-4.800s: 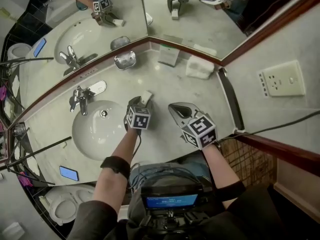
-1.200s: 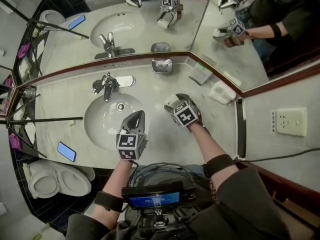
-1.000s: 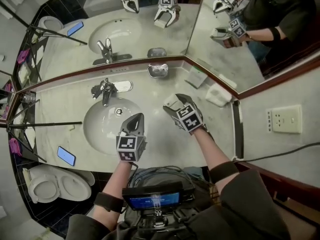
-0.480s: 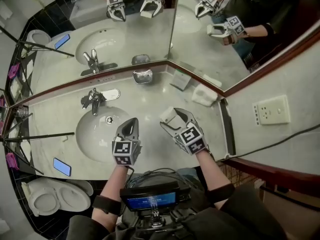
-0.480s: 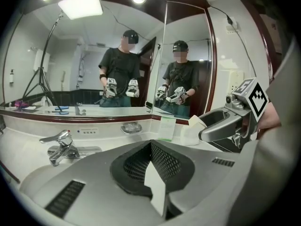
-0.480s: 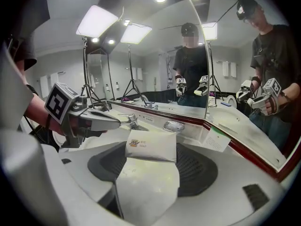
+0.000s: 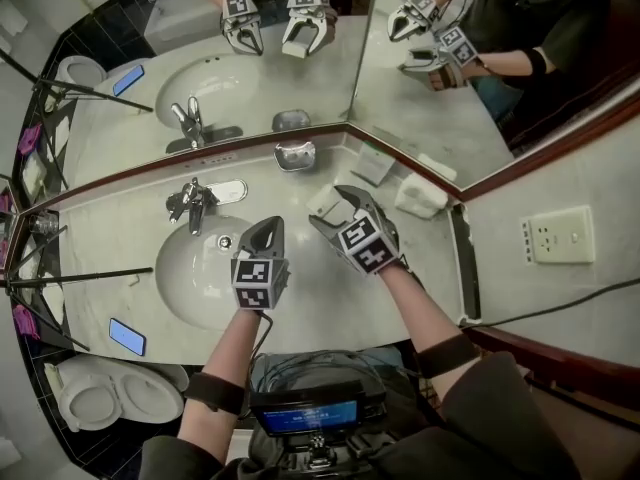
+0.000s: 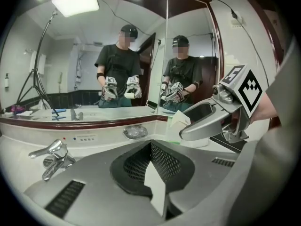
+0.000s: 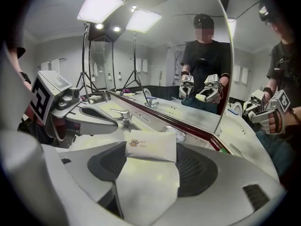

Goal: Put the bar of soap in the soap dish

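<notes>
A white wrapped bar of soap is clamped in my right gripper, which is shut on it above the counter, right of the basin. In the right gripper view the soap lies crosswise between the jaws and hides part of the soap dish. The metal soap dish stands against the mirror wall, beyond the soap. My left gripper hangs over the basin's right rim, shut and holding nothing. In the left gripper view the dish lies ahead and the right gripper is at the right.
A chrome faucet stands behind the sink basin. A small box and a folded white towel sit right of the dish. A phone lies on the counter's front left. Mirrors rise behind the counter.
My right gripper has lifted with the soap and come a little closer to the dish. The left gripper has shifted slightly toward the back wall, still shut.
</notes>
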Motion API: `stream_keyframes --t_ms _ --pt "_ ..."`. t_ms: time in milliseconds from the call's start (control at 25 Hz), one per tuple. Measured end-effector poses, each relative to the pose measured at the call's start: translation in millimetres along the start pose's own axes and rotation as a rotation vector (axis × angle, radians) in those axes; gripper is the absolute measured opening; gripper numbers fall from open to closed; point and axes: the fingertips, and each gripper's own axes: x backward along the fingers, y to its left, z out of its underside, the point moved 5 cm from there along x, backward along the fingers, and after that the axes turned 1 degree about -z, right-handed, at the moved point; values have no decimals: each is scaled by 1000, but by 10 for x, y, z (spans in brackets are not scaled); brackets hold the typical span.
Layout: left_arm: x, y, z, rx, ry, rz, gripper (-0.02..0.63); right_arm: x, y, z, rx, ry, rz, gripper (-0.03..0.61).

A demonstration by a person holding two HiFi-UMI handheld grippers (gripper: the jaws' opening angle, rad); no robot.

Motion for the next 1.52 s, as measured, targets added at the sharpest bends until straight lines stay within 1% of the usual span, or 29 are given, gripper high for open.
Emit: stream_keyframes --t_ms 120,240,440,720,960,1120,1280,1400,1520 --pt "-263 193 -123 -7 6 -12 3 -368 -234 -188 33 46 0 337" --pt "-544 375 -203 -17 18 -23 3 -738 -438 -293 38 85 0 339" --pt "-948 615 -238 -8 42 -45 3 -1241 -701 -278 -4 147 10 339" --pt "-1190 784 -178 26 76 -60 3 -1619 -818 -253 2 206 13 345" --pt "-1203 774 -149 40 89 -60 3 -1745 -803 -109 -24 269 17 373" --pt "-1203 773 -141 52 85 -63 3 -1763 -842 -148 -5 250 28 390" --pt "-1184 735 -137 50 81 -61 3 -1749 -827 -66 -12 263 16 393" --pt "-1139 724 -155 48 79 -59 3 -1599 -808 -114 -5 245 30 391" --pt "-1071 683 -186 44 77 -58 3 -1435 -740 -149 -1 221 22 390"
